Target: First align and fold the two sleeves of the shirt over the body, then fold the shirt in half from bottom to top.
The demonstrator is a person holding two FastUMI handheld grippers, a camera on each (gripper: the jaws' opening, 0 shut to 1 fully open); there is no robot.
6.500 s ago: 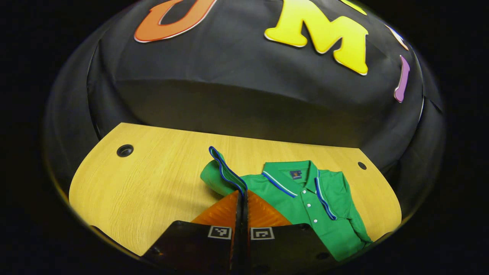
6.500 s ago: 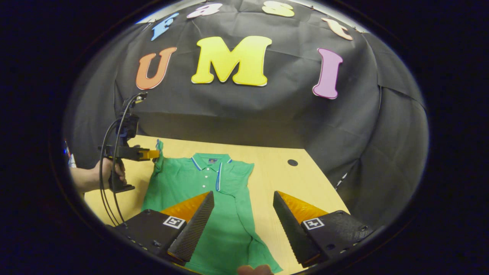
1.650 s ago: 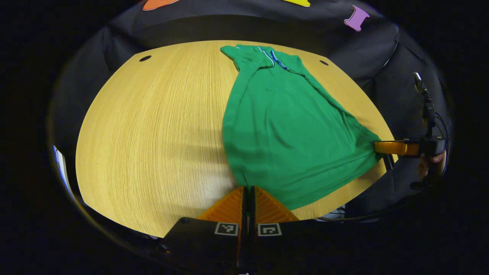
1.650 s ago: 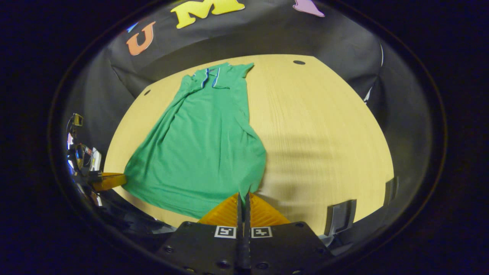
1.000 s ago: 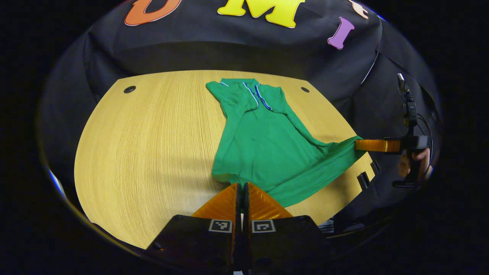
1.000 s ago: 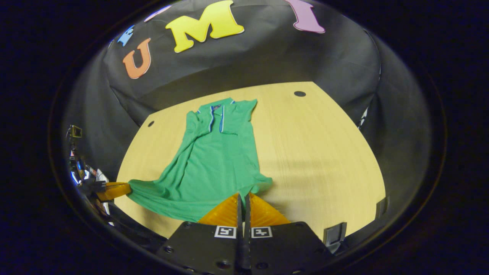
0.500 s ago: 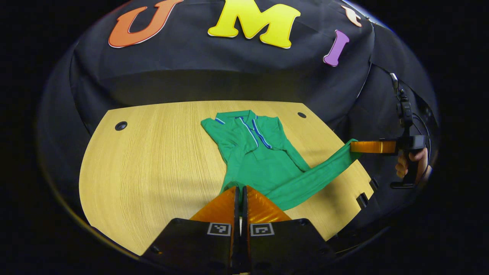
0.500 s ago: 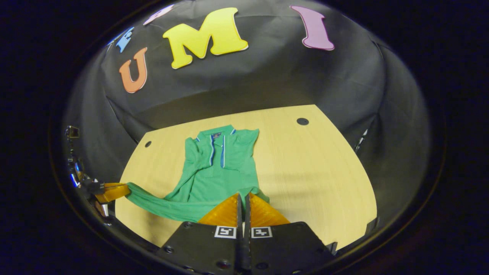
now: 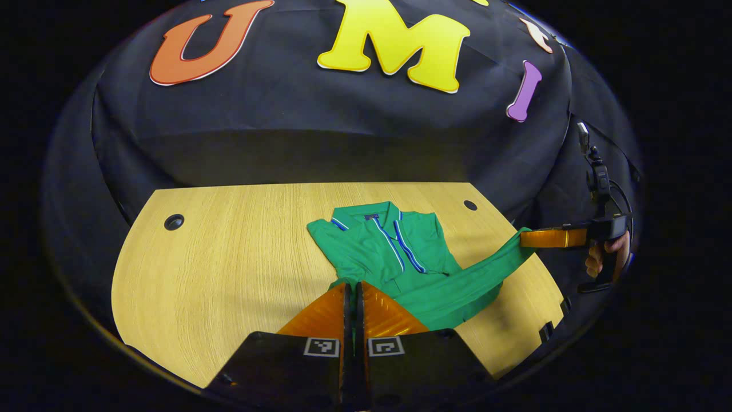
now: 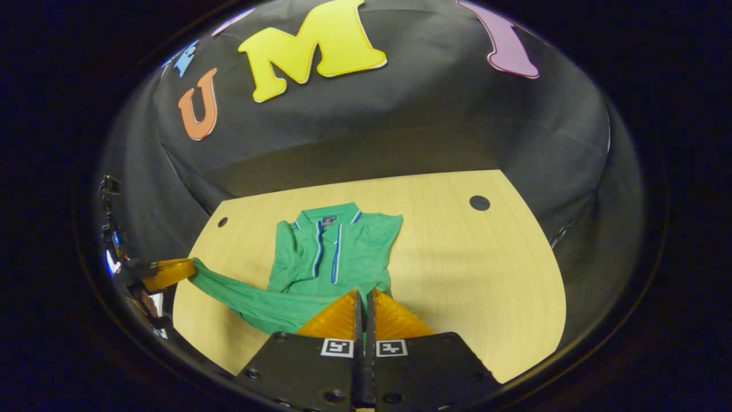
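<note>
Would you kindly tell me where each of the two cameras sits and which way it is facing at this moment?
Left gripper view: rides on the left tool, looking forward along its shut fingers over the green shirt on the wooden table; the right tool and the hand holding it show farther off.
Right gripper view: rides on the right tool, looking over the shirt toward the booth wall; the left tool shows farther off.
Shared: shirt, table, both tools gripping the hem.

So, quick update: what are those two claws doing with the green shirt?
Left gripper and right gripper each shut on the hem. Green polo shirt, sleeves folded in, hem lifted toward the collar above the wooden table. Nothing in the way.
</note>
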